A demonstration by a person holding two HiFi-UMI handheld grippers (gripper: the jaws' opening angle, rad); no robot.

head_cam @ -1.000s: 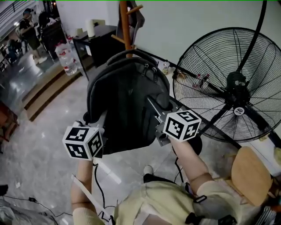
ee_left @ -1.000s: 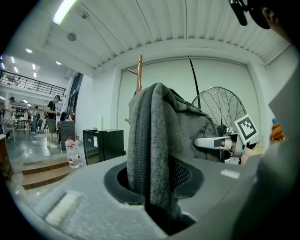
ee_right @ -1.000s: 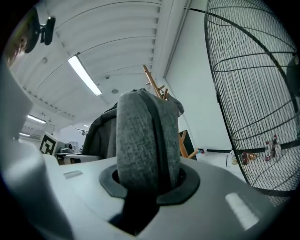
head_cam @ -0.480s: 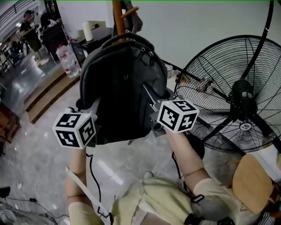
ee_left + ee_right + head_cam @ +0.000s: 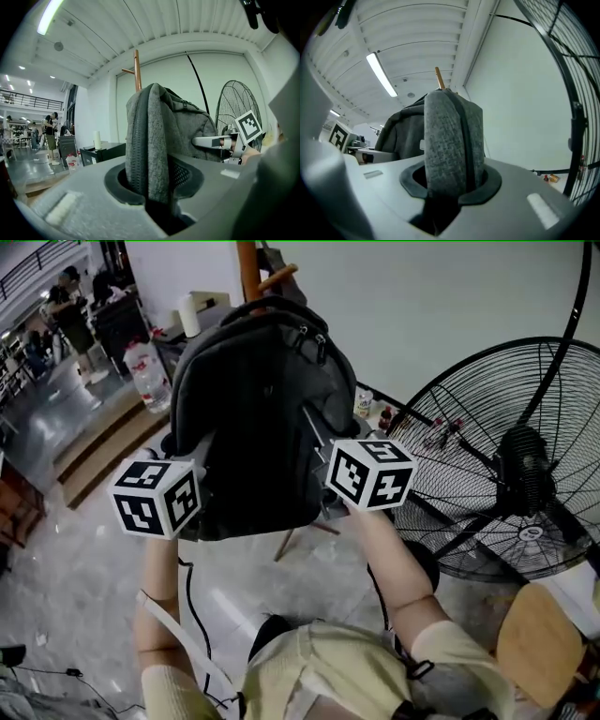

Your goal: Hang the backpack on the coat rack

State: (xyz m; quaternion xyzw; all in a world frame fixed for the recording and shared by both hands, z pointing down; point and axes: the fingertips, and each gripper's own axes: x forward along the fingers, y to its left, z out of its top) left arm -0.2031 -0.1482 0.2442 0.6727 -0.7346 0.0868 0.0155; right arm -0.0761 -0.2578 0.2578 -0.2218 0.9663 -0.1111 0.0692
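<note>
Up goes the backpack (image 5: 253, 399), nearer the coat rack (image 5: 248, 263), left gripper (image 5: 152, 197) and right gripper (image 5: 445, 192) both clamped on it.

- The big fan (image 5: 511, 470) stands close on the right, so there is little room there.
- The backpack (image 5: 253, 409) fills the front and hides most of the coat rack (image 5: 249, 266).
- A water bottle (image 5: 150, 371) stands left of the rack.
- Above the floor (image 5: 75, 568) on the left there is open room.
</note>
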